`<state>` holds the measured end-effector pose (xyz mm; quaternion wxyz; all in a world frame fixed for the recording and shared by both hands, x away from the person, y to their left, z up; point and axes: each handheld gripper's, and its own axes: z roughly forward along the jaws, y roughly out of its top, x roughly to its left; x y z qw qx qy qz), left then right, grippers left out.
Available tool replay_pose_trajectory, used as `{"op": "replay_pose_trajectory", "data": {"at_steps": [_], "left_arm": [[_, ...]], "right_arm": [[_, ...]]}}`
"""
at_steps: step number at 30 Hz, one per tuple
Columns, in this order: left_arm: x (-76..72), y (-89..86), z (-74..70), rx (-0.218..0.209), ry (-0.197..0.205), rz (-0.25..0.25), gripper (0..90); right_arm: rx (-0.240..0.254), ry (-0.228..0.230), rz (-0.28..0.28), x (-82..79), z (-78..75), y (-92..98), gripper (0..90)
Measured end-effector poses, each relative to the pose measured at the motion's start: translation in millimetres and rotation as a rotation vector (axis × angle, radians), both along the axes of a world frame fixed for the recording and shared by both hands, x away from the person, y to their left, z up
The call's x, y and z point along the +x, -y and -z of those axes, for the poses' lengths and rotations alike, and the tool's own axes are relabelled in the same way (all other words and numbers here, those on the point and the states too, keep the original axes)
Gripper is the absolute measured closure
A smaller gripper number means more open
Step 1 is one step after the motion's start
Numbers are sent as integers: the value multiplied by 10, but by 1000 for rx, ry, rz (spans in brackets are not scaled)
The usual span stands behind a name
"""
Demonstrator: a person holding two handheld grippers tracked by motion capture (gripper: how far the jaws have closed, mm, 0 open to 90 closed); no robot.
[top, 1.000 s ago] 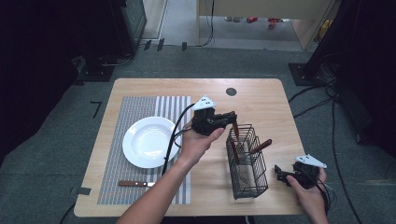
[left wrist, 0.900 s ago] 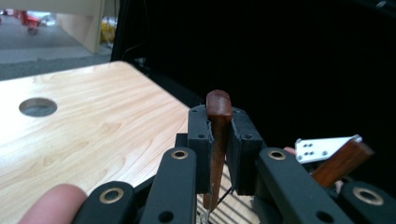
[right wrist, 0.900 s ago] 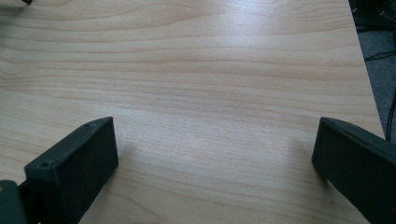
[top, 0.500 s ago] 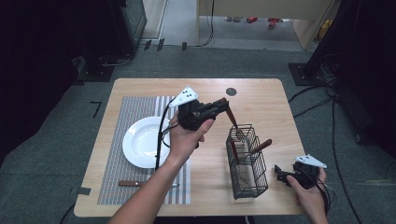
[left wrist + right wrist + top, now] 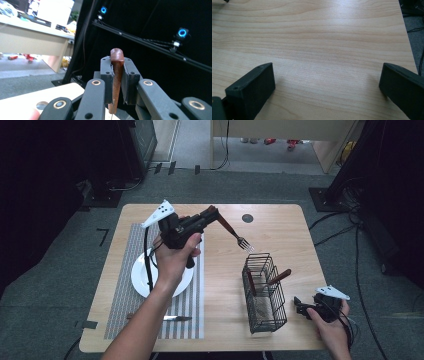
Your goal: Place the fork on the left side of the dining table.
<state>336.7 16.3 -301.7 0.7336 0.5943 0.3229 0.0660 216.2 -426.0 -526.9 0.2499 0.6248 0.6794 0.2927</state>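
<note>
Lifted higher and swung away from the wire basket [image 5: 264, 292] since half a second ago, the left gripper [image 5: 212, 213] now hangs above the middle of the table [image 5: 280, 235], over the inner edge of the striped placemat [image 5: 125, 290]. Its jaws are clamped on the brown wooden handle of a fork [image 5: 231, 231]; in the left gripper view the handle end [image 5: 116, 75] stands pinched between the two black pads, poking up past them. In the high view the fork slants down and to the right from the jaws, its metal tines in the air above bare wood, just short of the basket's far rim and not touching it. The left hand [image 5: 175, 257] wraps the gripper body, with the grey three-cornered plate tilted up at its left.

The right gripper [image 5: 300, 306] has kept its place at the table's near right corner, low and just beside the basket. Its jaws stand wide apart with nothing between them, and the right gripper view shows bare wood grain in the gap. The right hand [image 5: 327, 325] holds it from behind.

Two brown-handled utensils [image 5: 277, 277] lean inside the basket. A white plate [image 5: 142, 280] lies on the placemat, partly under the left forearm, and a knife [image 5: 172, 318] lies flat near the placemat's near edge.
</note>
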Motion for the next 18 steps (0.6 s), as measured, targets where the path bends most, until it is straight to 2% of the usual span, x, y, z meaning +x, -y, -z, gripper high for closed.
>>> {"op": "replay_pose_trajectory", "data": {"at_steps": [3,6,13,15,18], "left_arm": [[72,-131,39,-22,-15,-31,825],[160,-292,115,-31,-30,-89,825],[393,-655,382,-86,-122,-192,825],[443,-739,450,-98,-145,-207,825],[525,-877,572,-104,-169,-256,825]], "right_arm": [[0,0,0,0,0,0,0],[0,-1,0,0,-1,0,0],[0,-1,0,0,0,0,0],[-1,0,-1,0,0,1,0],[0,-1,0,0,0,0,0]]}}
